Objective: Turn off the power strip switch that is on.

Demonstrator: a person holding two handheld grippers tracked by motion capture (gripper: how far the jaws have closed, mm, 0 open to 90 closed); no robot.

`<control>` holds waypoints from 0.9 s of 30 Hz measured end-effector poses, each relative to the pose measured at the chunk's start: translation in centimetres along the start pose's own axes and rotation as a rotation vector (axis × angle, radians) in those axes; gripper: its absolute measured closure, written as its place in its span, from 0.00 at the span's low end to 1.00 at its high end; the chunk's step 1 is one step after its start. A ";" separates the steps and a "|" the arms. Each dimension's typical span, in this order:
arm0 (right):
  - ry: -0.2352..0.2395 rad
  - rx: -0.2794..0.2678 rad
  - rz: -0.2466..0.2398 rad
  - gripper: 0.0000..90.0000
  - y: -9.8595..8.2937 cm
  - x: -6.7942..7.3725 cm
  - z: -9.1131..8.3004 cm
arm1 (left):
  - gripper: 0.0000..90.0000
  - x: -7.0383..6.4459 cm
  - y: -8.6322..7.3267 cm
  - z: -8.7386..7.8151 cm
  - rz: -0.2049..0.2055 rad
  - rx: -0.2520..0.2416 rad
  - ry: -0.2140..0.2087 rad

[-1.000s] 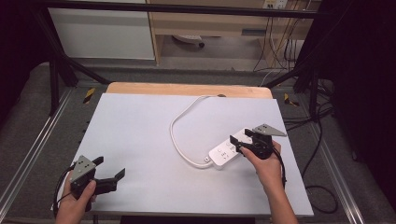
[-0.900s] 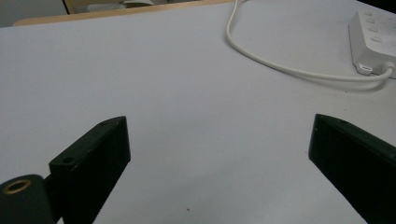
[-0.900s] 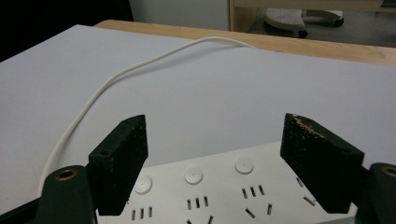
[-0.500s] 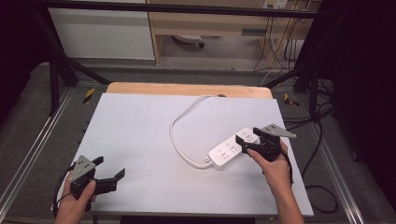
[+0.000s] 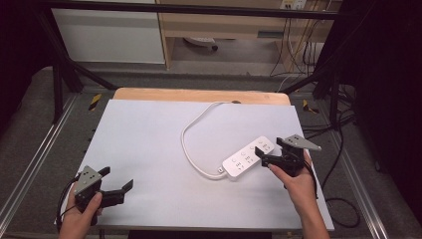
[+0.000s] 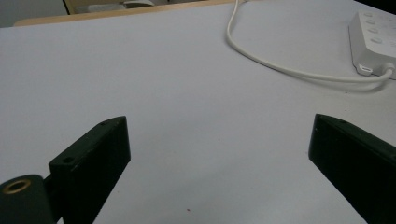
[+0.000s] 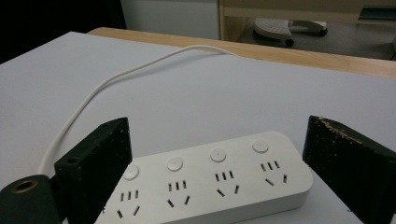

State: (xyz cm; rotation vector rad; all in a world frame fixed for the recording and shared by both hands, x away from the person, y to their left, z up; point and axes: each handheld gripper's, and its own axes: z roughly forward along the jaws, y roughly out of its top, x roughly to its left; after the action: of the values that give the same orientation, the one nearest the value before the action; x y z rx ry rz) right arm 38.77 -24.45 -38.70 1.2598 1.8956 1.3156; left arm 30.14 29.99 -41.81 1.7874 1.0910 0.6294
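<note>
A white power strip (image 5: 247, 157) with several sockets and buttons lies aslant on the right half of the white table top (image 5: 149, 144). Its white cable (image 5: 191, 127) loops toward the table's far edge. My right gripper (image 5: 262, 155) is open at the strip's right end, one jaw on either side. In the right gripper view the power strip (image 7: 210, 179) lies between and below the spread jaws of the right gripper (image 7: 219, 126). My left gripper (image 5: 118, 178) is open at the front left corner, holding nothing. In the left gripper view the left gripper (image 6: 219, 122) faces bare table, with the power strip (image 6: 376, 37) and cable (image 6: 261, 58) far off.
A wooden board edge (image 5: 199, 95) runs along the table's far side. Black frame posts (image 5: 59, 74) and metal rails (image 5: 30, 169) flank the table. Loose cables (image 5: 343, 164) hang off the right side. A cabinet and shelf stand beyond.
My right gripper has drawn back a little to the right, uncovering more of the power strip's right end. The left gripper has stayed where it was.
</note>
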 end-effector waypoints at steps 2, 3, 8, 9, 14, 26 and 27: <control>-0.007 -0.004 0.004 0.08 -0.1 0.0 -0.2 | 0.06 0.0 0.0 0.0 0.000 0.000 0.000; -0.012 0.000 0.005 0.08 -0.1 -0.1 -0.3 | 0.06 0.0 0.0 0.0 0.000 0.000 0.000; -0.024 -0.002 0.006 0.06 -0.3 -0.3 -1.0 | 0.06 0.0 0.0 0.0 -0.002 0.001 -0.004; -0.028 -0.001 0.010 0.06 -0.3 -0.3 -1.1 | 0.06 0.0 0.0 0.0 -0.001 0.001 -0.004; -0.038 0.009 0.022 0.06 -0.8 -0.7 -1.6 | 0.06 0.0 0.0 0.1 -0.001 0.002 -0.004; -0.036 0.030 0.018 0.05 -2.0 -1.2 -3.4 | 0.06 0.0 0.0 0.0 -0.001 0.001 -0.002; -0.036 0.031 0.016 0.05 -2.1 -1.3 -3.5 | 0.06 0.0 0.0 0.0 -0.001 0.001 -0.002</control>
State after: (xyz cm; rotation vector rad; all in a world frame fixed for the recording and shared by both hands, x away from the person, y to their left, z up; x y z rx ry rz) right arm 35.66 -27.35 -39.33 1.3071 1.8916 1.2679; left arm 30.17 29.96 -41.83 1.7881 1.0910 0.6260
